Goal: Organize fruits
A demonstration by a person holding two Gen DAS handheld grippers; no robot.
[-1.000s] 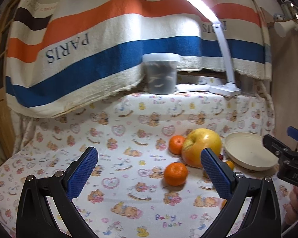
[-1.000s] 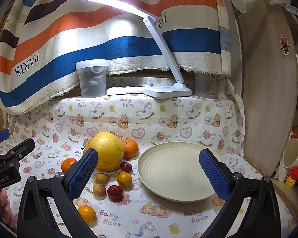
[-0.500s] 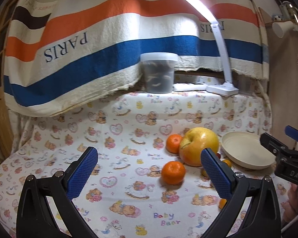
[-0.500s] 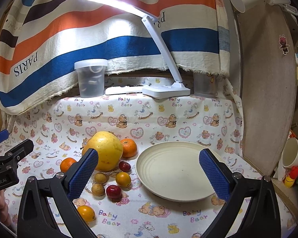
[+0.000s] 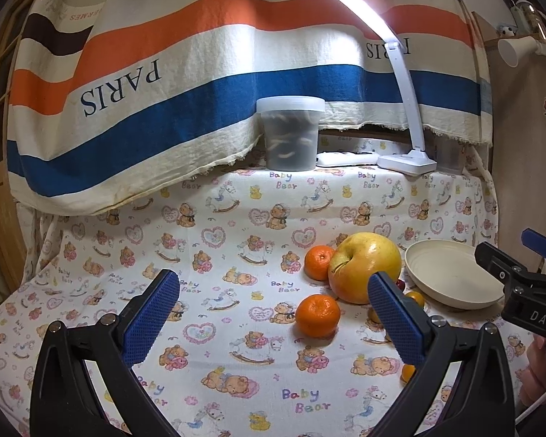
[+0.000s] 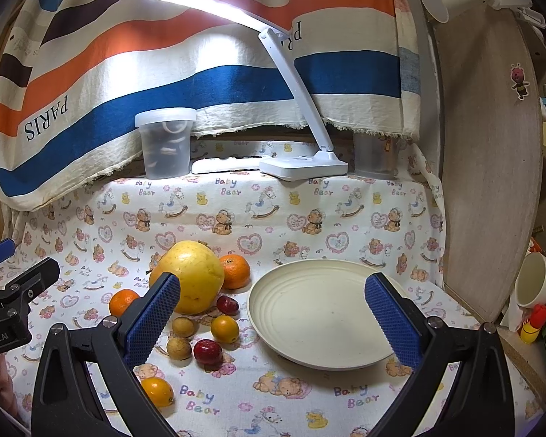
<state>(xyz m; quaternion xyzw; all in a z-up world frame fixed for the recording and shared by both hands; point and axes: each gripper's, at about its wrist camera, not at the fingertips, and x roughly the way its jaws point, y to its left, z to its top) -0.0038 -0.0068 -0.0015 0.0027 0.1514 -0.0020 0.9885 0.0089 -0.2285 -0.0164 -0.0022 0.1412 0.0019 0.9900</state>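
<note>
A big yellow pomelo-like fruit (image 5: 364, 267) (image 6: 187, 276) lies on the printed cloth with two tangerines (image 5: 317, 316) (image 6: 234, 271) beside it. Several small fruits lie in front of it: red ones (image 6: 207, 351), brown ones (image 6: 178, 347) and small orange ones (image 6: 225, 329). A cream plate (image 6: 320, 327) (image 5: 451, 276) sits empty to their right. My left gripper (image 5: 273, 322) is open and empty, left of the fruits. My right gripper (image 6: 271, 322) is open and empty, above the plate's left rim.
A lidded plastic tub (image 6: 165, 144), a white desk lamp (image 6: 302, 165) and a remote (image 6: 225, 164) stand on the raised back ledge under a striped towel. A wooden panel (image 6: 491, 182) and a white cup (image 6: 535, 280) are at the right.
Both grippers have drifted slightly; the fruits and plate sit a little lower-left in the views. Nothing was grasped or moved.
</note>
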